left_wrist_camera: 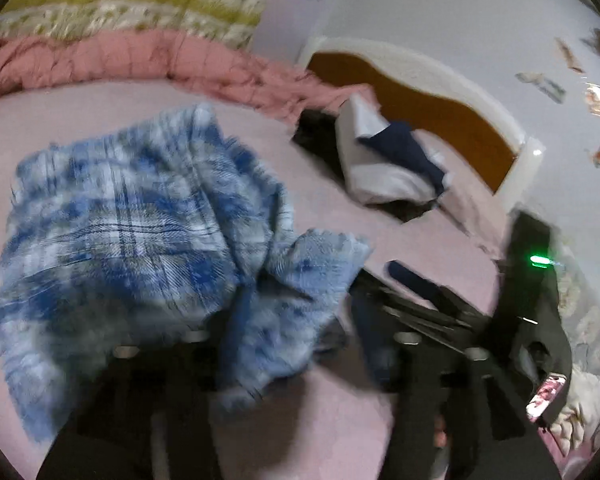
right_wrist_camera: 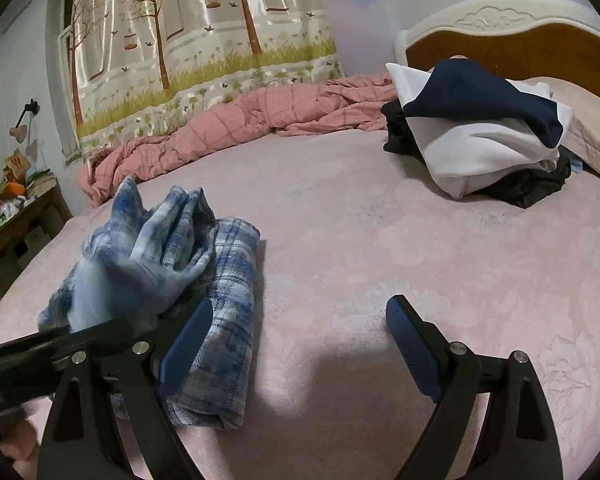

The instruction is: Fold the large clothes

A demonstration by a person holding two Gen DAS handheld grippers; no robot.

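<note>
While the blue plaid shirt [right_wrist_camera: 172, 280] lies part-folded at nine o'clock on the pink bed [right_wrist_camera: 380, 240], mid-fold: left gripper [left_wrist_camera: 280, 320] just released, cloth draped between its jaws, right gripper [right_wrist_camera: 300, 344] released and empty; next, regrasp an edge and fold over.

Blue-and-white plaid flannel garment [right_wrist_camera: 188, 280]: on the pink bed sheet [right_wrist_camera: 340, 220], toward its left edge.
Pile of white, navy and black clothes [right_wrist_camera: 480, 132]: at the headboard end, far right.
Pink checked quilt [right_wrist_camera: 240, 120]: along the far edge.
</note>
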